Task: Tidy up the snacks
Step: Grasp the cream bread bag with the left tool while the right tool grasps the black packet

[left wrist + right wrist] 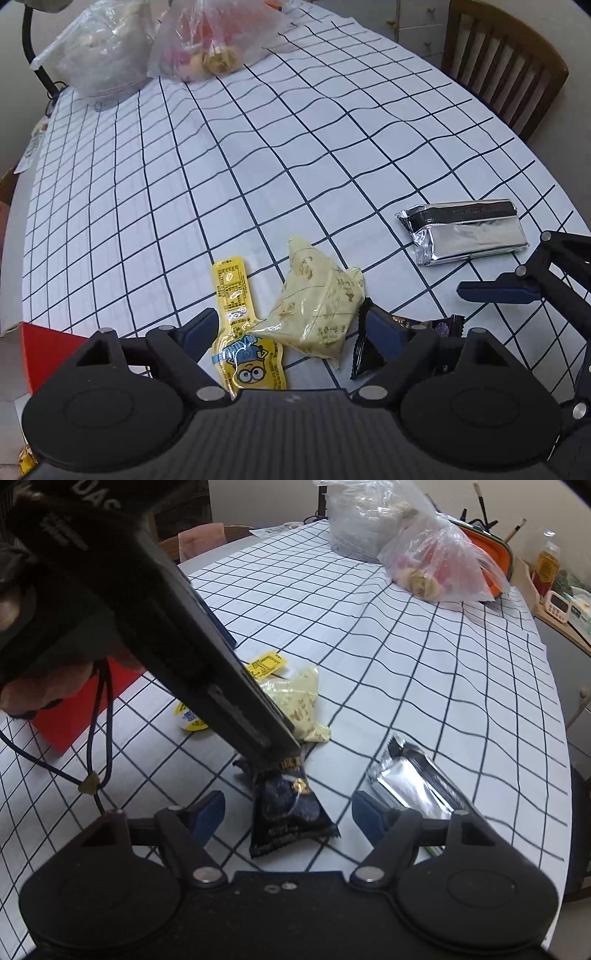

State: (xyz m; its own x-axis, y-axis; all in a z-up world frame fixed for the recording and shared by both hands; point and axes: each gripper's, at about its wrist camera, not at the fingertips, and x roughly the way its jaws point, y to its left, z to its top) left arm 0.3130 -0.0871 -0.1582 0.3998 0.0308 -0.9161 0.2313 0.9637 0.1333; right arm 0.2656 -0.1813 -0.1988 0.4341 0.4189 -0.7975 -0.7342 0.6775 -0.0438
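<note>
While both hand-held grippers gape over four snack packets, the left hand-held gripper straddles two, the right hand-held gripper one.

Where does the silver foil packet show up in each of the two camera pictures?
Left wrist view: the silver foil packet lies right of centre on the checked tablecloth, beyond the right gripper.
Right wrist view: the packet sits lower right, just past that gripper's right-hand finger.
Shared landmark: the pale yellow pouch, to the left of the packet in both views.
</note>
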